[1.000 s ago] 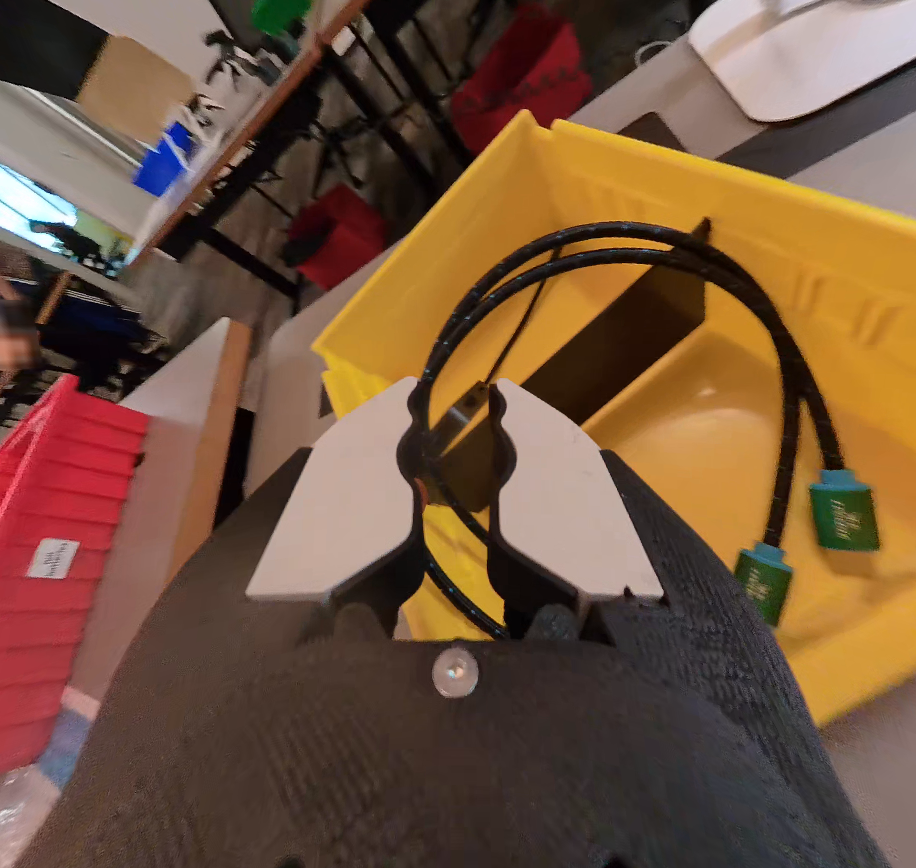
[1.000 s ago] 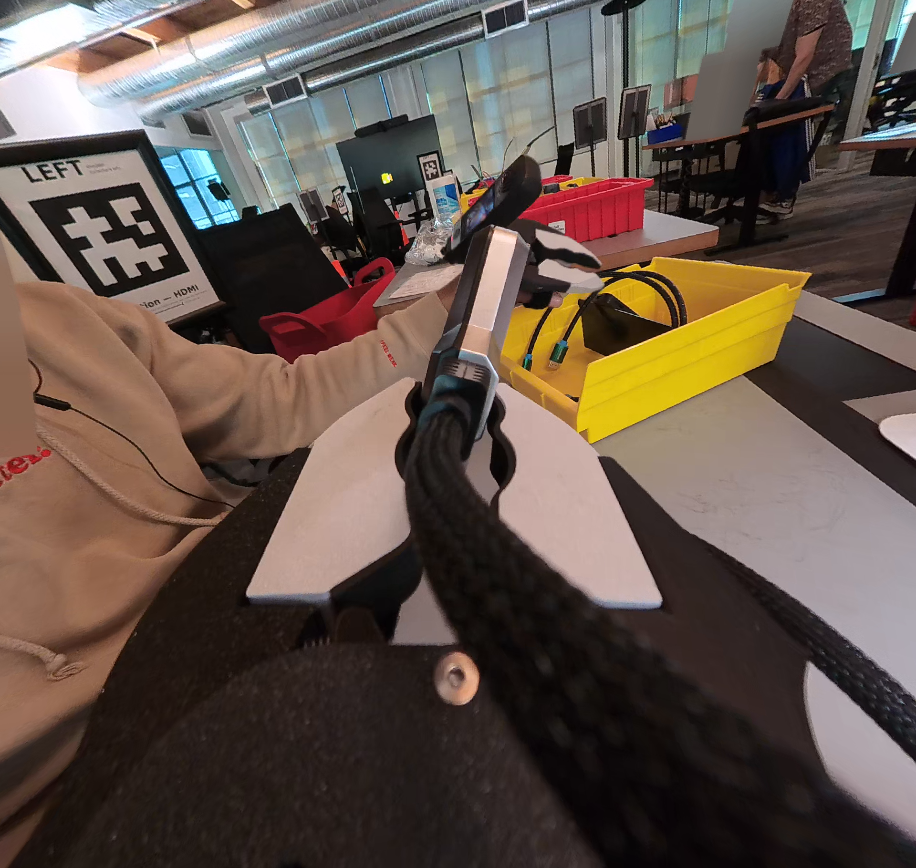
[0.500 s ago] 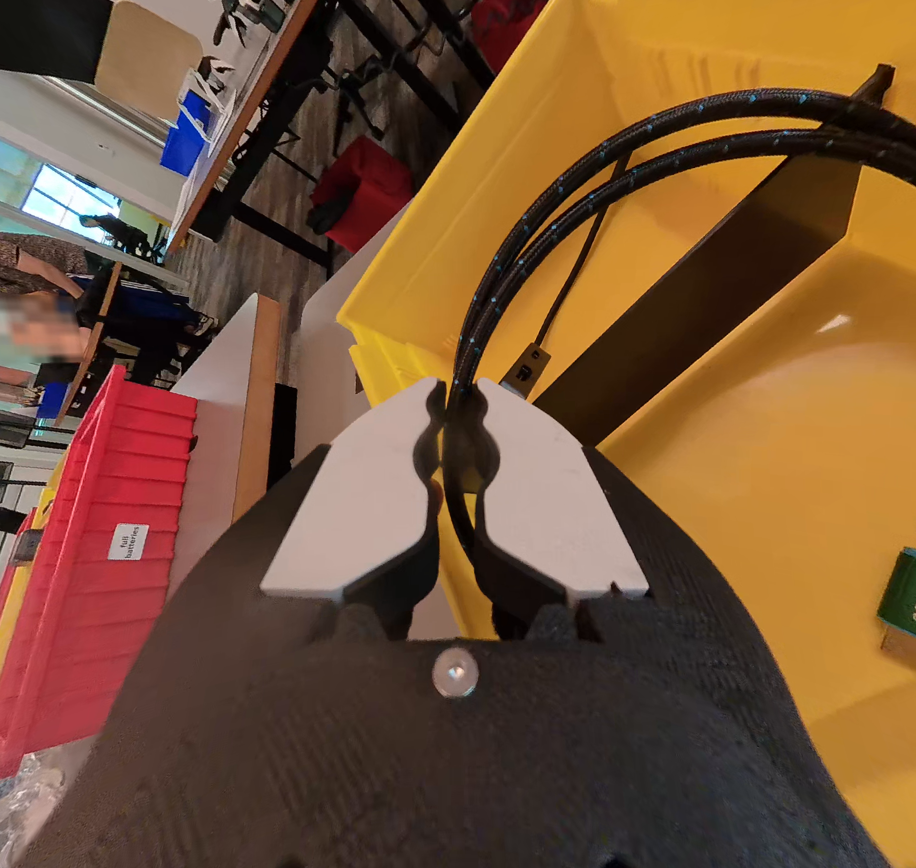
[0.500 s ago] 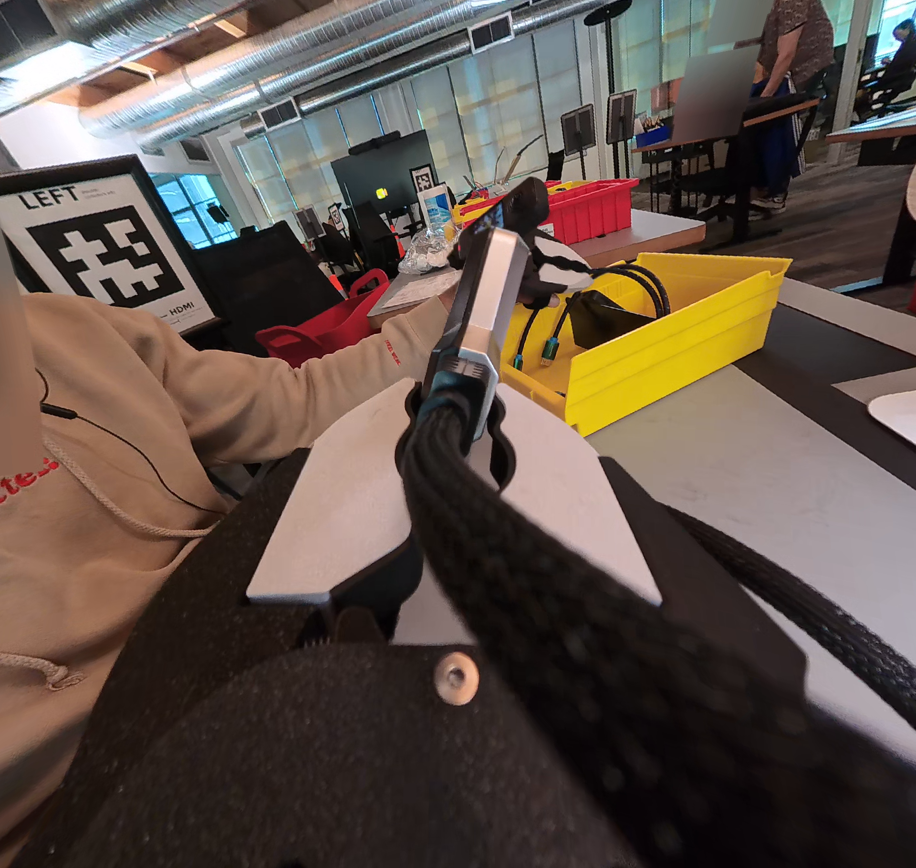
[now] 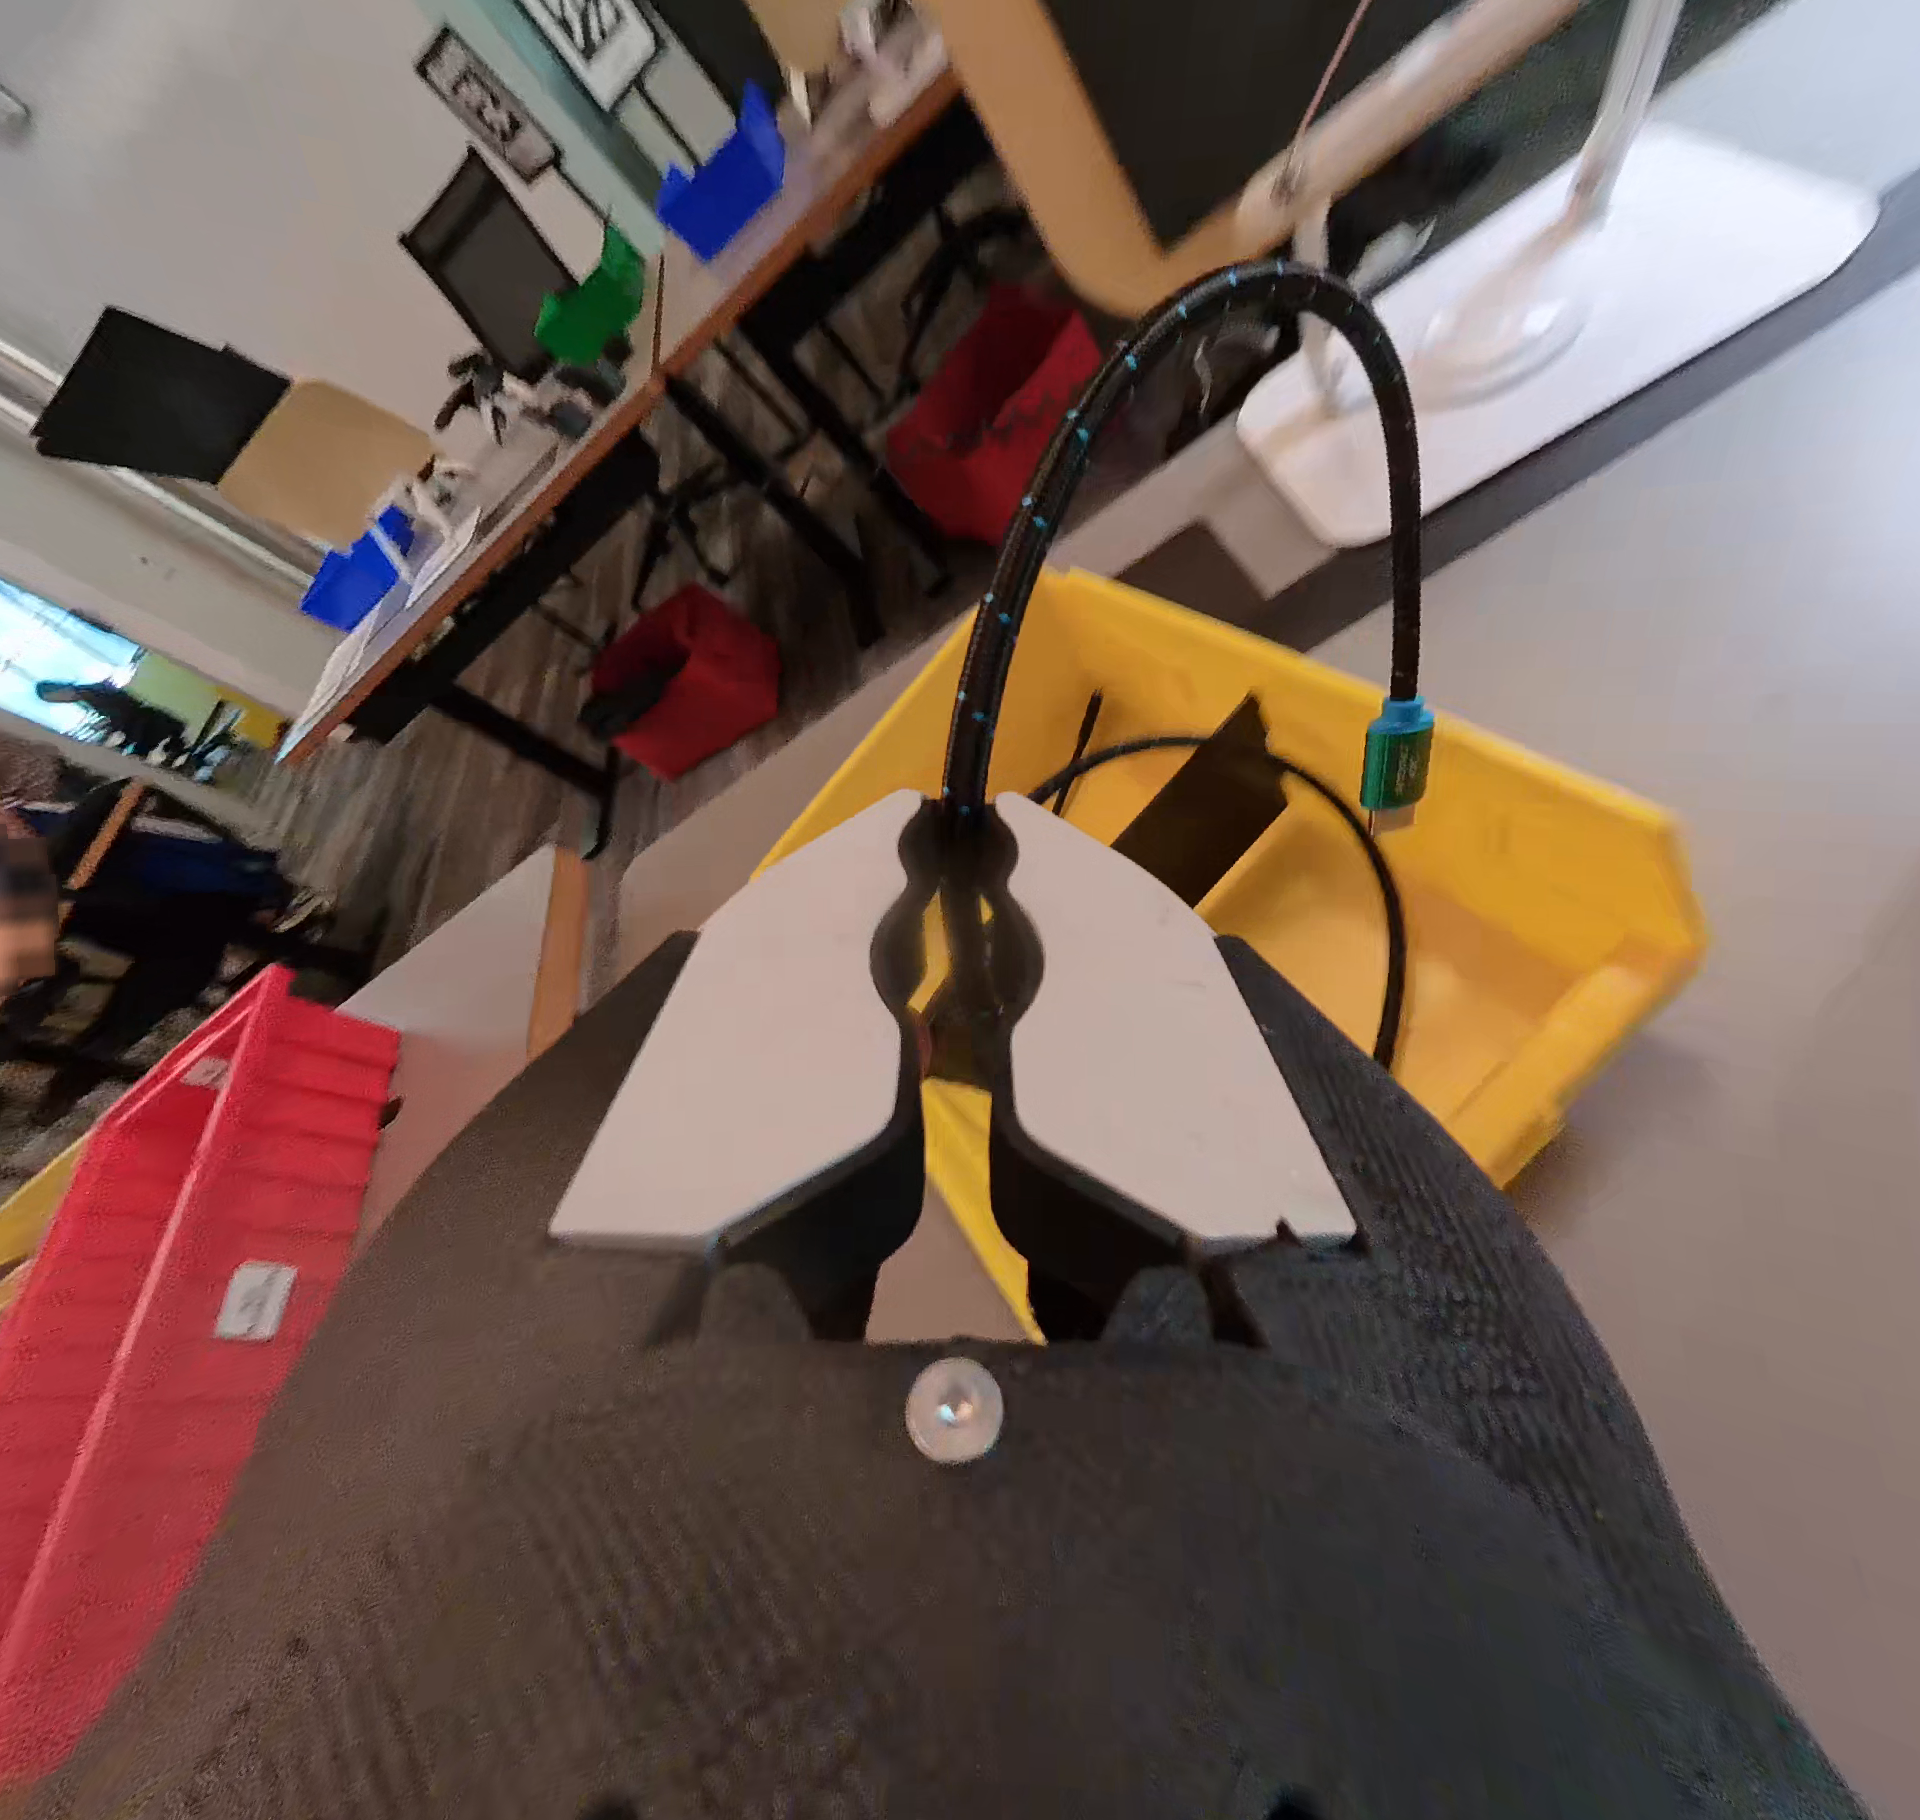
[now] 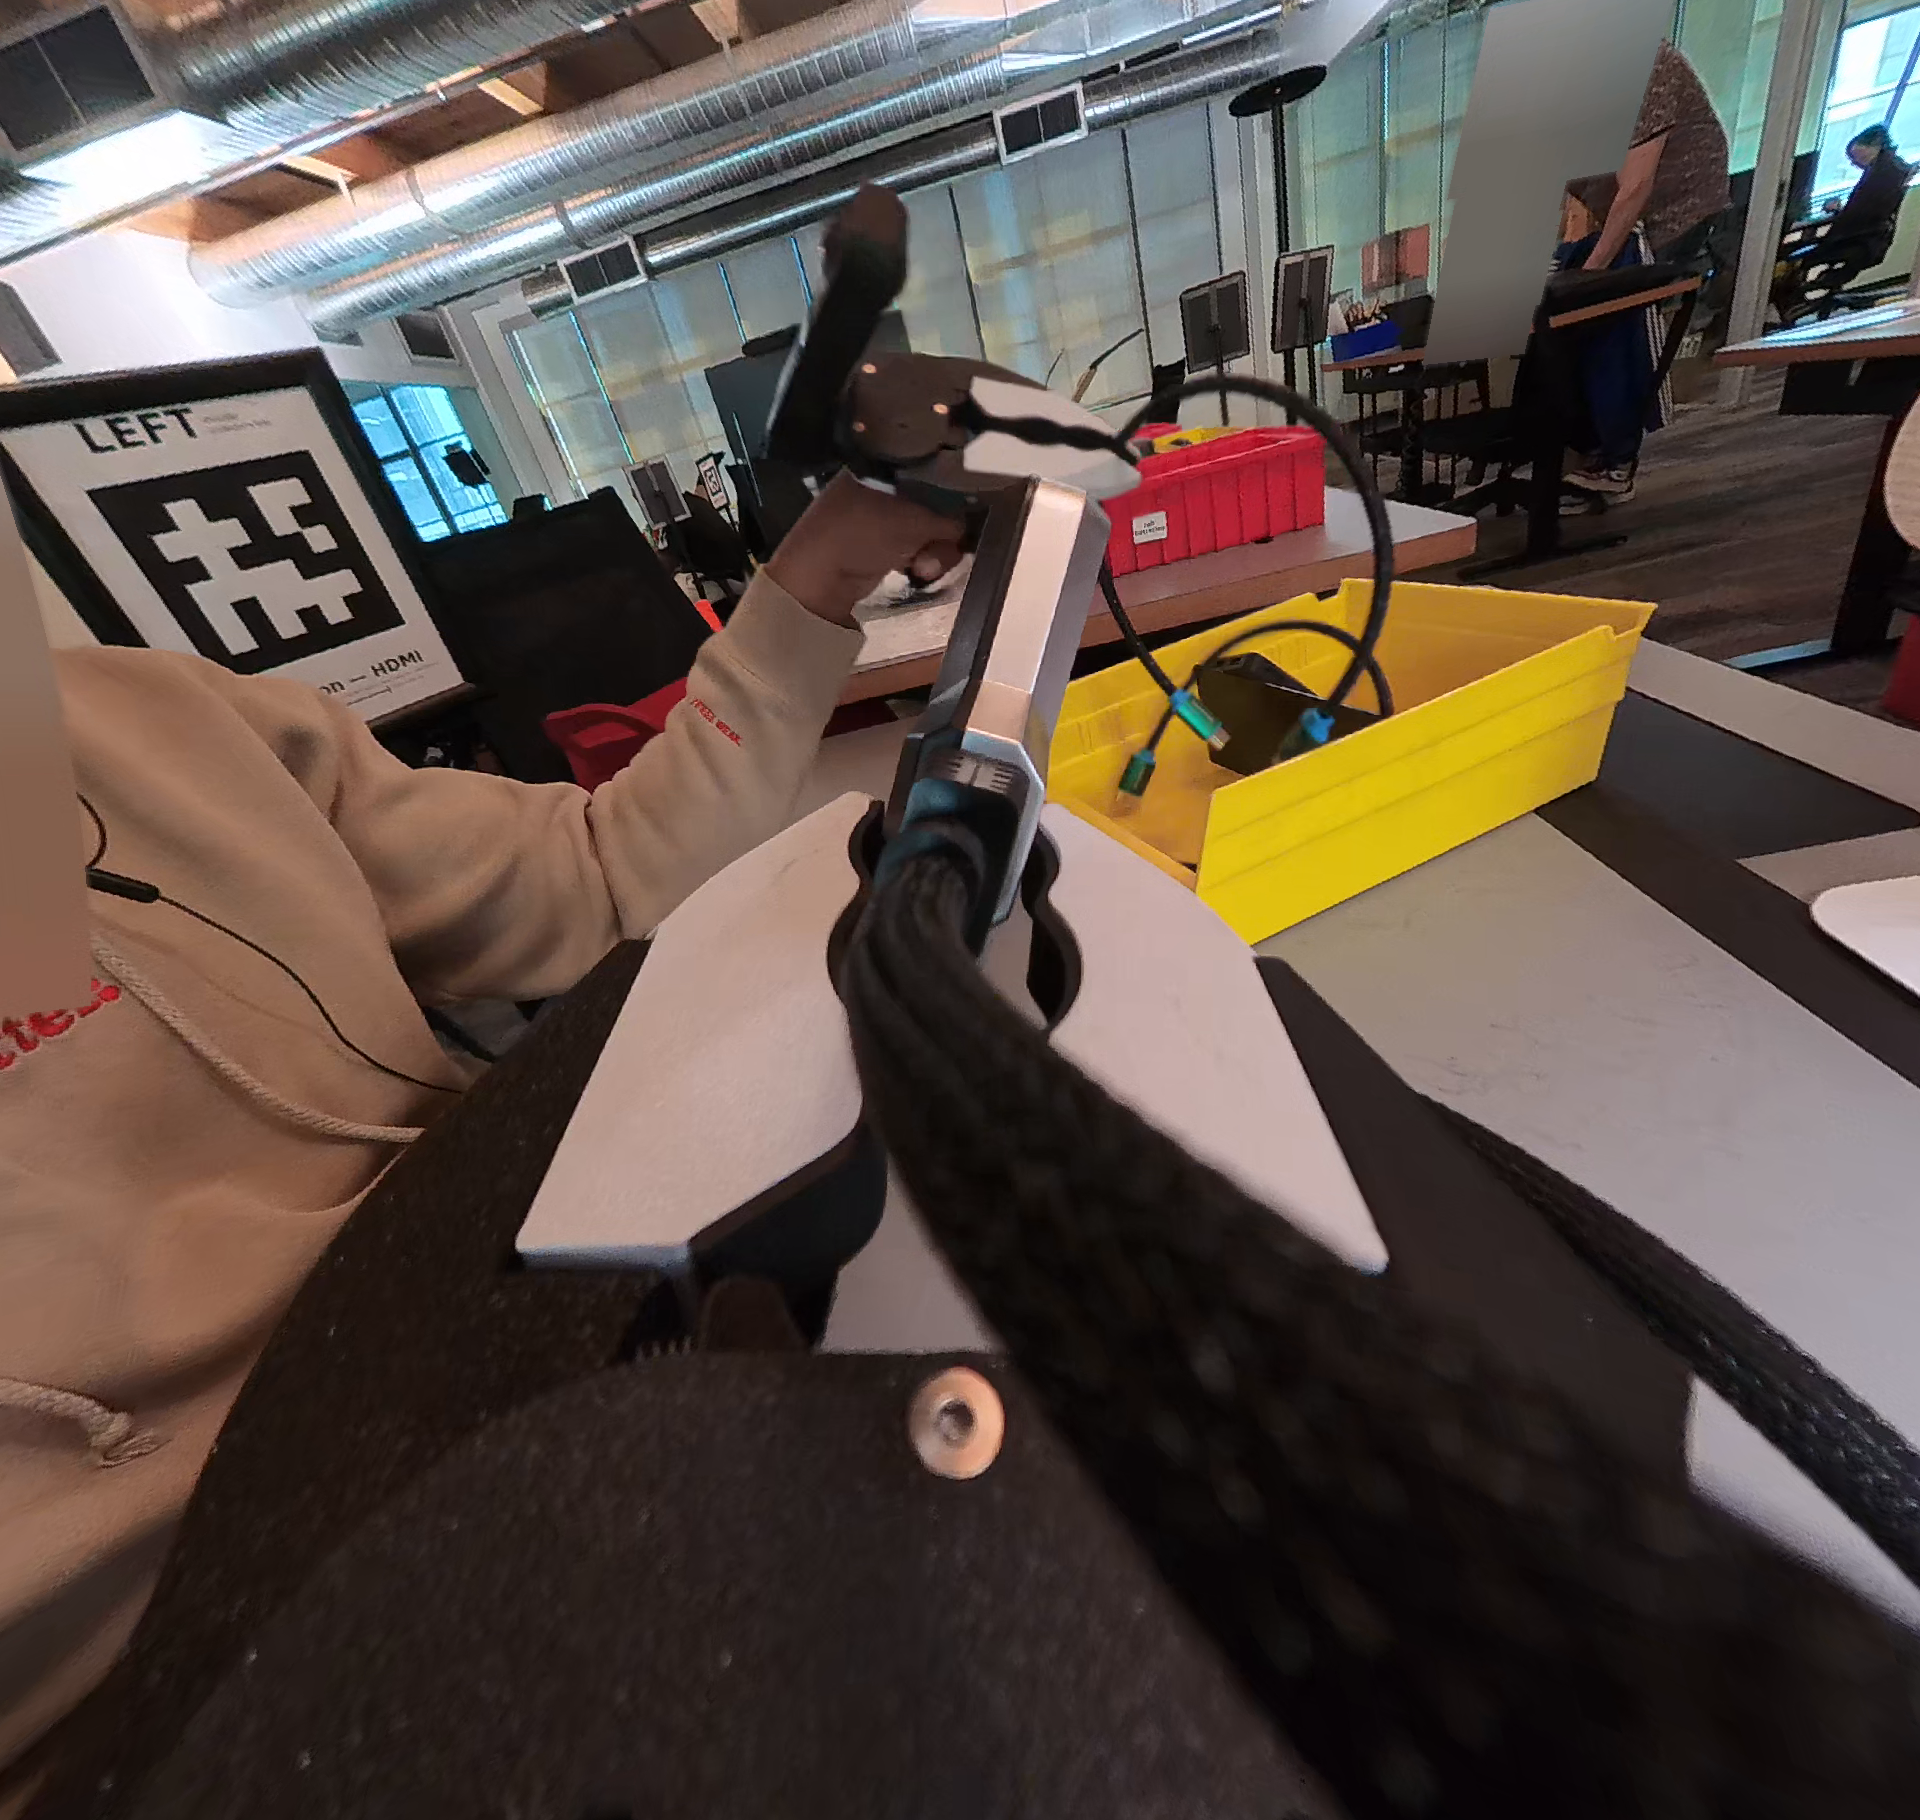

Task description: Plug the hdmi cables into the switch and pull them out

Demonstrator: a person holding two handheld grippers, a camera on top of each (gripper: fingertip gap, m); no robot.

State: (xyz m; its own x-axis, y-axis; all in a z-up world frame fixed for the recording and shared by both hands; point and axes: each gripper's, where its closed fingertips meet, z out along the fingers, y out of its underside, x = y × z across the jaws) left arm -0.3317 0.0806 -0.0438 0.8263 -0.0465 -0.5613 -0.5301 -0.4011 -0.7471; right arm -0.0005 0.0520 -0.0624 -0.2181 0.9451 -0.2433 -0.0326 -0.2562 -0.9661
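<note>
The HDMI cable [image 5: 1049,482], black braid flecked with blue, was pinched between the closed fingers of the left gripper [image 5: 961,840] and arched up toward 12 o'clock, its green plug [image 5: 1397,762] dangling at about 2 o'clock above the yellow bin [image 5: 1538,1022]. In that bin, a second thin black cable [image 5: 1382,897] curled beside a black divider [image 5: 1195,804].

In the right wrist view, the right gripper [image 6: 956,840] was clamped on the end of a silver switch [image 6: 1023,617] with a thick black braided cord [image 6: 1039,1126] trailing back toward 5 o'clock. Beyond it at 12 o'clock, the left gripper [image 6: 1117,451] held its cable above the bin [image 6: 1455,773], which sat on the grey table [image 6: 1507,1022] at 2 o'clock. Farther off, a red bin [image 6: 1216,503] stood on another table.
</note>
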